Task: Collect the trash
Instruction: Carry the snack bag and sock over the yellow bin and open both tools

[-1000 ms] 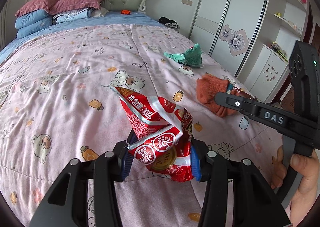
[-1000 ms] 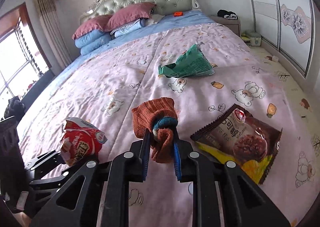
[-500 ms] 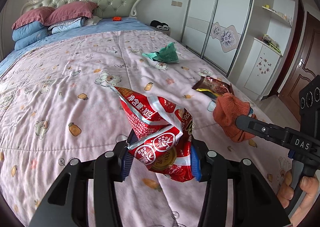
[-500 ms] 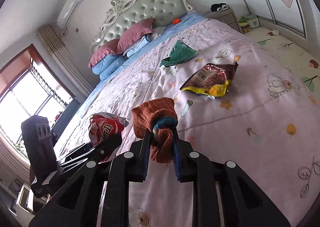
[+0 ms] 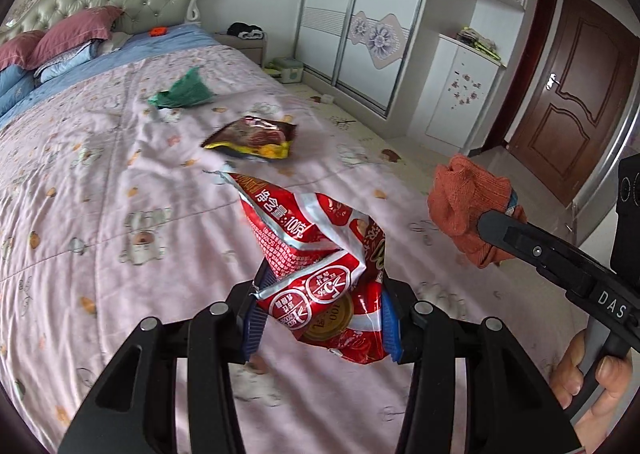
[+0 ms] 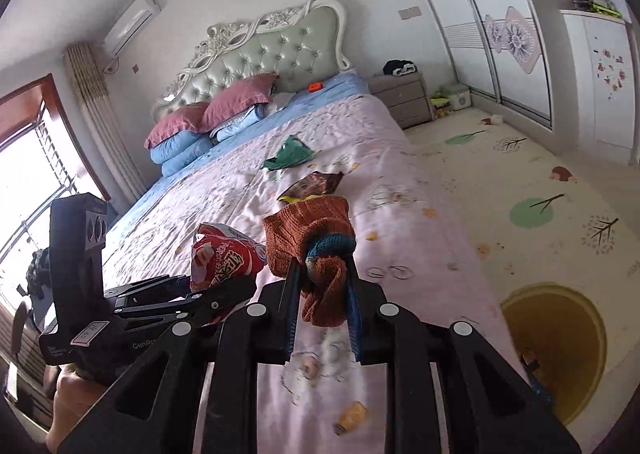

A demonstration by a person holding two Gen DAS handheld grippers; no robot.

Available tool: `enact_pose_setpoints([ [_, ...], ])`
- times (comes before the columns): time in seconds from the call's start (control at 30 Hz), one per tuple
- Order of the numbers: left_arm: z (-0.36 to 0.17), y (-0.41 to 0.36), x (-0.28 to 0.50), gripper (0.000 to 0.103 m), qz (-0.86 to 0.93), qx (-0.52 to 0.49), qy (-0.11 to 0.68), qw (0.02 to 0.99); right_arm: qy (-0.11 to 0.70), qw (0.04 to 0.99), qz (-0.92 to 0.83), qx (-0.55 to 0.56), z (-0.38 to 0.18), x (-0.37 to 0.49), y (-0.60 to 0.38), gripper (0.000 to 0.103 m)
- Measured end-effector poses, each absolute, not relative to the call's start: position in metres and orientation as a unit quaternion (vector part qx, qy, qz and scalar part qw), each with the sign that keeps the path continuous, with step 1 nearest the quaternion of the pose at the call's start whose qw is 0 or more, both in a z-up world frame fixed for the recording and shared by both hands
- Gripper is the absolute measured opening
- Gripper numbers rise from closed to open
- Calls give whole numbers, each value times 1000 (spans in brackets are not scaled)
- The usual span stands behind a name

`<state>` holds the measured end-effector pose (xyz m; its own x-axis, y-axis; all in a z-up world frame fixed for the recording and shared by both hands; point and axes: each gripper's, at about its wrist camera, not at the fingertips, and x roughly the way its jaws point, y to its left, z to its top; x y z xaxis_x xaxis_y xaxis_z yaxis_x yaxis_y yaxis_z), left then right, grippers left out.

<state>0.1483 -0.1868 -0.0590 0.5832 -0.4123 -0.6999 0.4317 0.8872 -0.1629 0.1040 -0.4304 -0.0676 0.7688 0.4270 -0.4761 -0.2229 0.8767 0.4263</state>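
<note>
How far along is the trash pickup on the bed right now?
Partway. In hand: the left gripper is clamped on a red snack bag, and the right gripper on an orange knitted sock, both lifted off the bed. Left: a brown snack wrapper and a green wrapper lie on the quilt. No bin is visible.

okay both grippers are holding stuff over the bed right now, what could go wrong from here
1. The crumpled red foil snack bag sits in the left gripper by its lower part only; it could slip out in transit.
2. The right gripper grips a rust-orange knitted sock, arguably laundry, which might get binned.
3. The brown chocolate wrapper and green wrapper lie on the pink quilt and may be forgotten.
</note>
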Motion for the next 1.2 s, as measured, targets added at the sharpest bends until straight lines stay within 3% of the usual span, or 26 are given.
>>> enact_pose_setpoints([
  [0.6, -79, -398, 108, 46, -381, 96, 411, 823, 280, 935, 20, 216, -94, 16, -610, 21],
  [1.1, -108, -458, 148, 46, -418, 108, 478, 765, 322, 917, -31, 234, -141, 33, -648, 22],
  [1.2, -112, -462, 158, 51, -401, 111, 489, 767, 332, 912, -33, 238, -148, 43, -650, 23],
])
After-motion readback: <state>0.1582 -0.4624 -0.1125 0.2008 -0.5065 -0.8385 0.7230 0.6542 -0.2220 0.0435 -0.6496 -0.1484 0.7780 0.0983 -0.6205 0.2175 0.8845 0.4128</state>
